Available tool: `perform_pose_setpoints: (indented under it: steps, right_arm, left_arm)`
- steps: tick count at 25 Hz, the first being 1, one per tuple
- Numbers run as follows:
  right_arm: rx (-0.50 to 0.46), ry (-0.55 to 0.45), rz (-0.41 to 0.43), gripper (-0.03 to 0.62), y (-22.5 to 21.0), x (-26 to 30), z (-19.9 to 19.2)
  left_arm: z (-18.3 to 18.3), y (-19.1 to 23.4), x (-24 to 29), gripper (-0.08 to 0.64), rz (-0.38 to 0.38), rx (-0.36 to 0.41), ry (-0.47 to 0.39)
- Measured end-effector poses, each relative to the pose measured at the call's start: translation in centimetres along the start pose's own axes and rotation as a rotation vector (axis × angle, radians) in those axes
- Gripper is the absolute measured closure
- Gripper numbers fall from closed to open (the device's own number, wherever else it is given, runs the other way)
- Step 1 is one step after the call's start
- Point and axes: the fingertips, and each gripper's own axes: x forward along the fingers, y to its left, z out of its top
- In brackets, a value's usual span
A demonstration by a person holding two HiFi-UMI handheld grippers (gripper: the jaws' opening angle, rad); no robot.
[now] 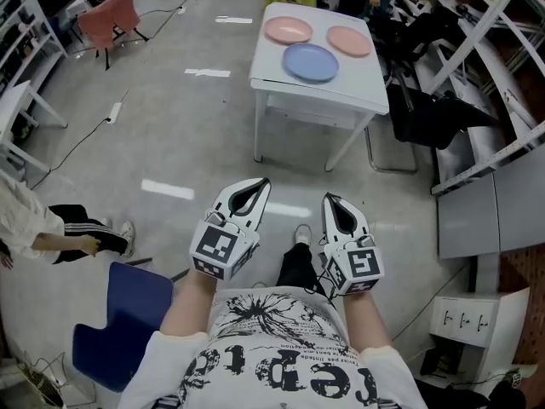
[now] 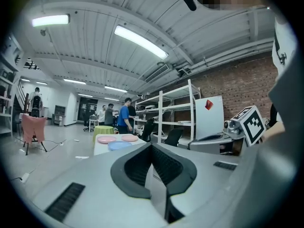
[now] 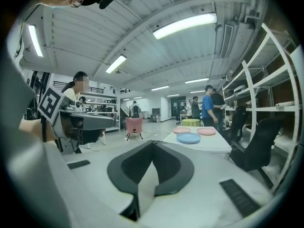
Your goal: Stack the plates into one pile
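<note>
So the three round plastic-looking plates are all lying flat on the white rectangular counter (image 1: 341, 90), each on its own, nothing stacked on anything. The light blue plate (image 1: 311, 62) sits in the middle, towards the counter's near edge. The pink plate (image 1: 288, 30) is up by the far left corner, just beside the blue one. The slightly more salmon-pink plate (image 1: 349, 41) is over by the right edge at the far end, near the blue plate but apart from it. Both tools are well away from the counter, held side by side over the grey floor (image 1: 170, 143) in front of the person's white printed T-shirt (image 1: 277, 348) and pointing roughly at the counter. The left tool (image 1: 266, 181), white with black pads and a marker cube on the back, has its jaws pretty much pinched together with nothing between them, and its own view shows the same. The right tool (image 1: 326, 196) is closed up tight too, also empty. Around all that: a dark blue plastic chair (image 1: 128, 322) by the person's left side, a black office chair (image 1: 426, 113) just off the counter's right edge, and a pink chair (image 1: 111, 15) far off on the left.
</note>
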Motion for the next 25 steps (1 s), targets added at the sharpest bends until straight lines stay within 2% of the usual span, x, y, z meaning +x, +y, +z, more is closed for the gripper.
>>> perform_pose_setpoints:
  steps: [7,10,15,20,25]
  right_arm:
    - [-0.01,-0.002,0.041,0.586,-7.6,6.9,1.8]
    - [-0.007,-0.01,0.056,0.586,-12.0,10.4,3.4]
    - [-0.015,0.017,0.107,0.586,-19.5,15.5,4.6]
    - [-0.012,0.022,0.135,0.586,-27.4,19.7,6.1]
    - [-0.012,0.037,0.149,0.586,-31.8,23.5,6.4]
  left_arm:
    - [1.0,3.0,8.3,0.546,0.056,-0.01,0.011]
    - [2.0,4.9,13.0,0.546,0.09,-0.016,0.016]
    - [3.5,6.6,22.0,0.546,0.136,-0.068,-0.003]
    - [4.7,7.5,30.3,0.546,0.175,-0.065,0.003]
    - [4.9,9.2,35.5,0.546,0.208,-0.07,0.017]
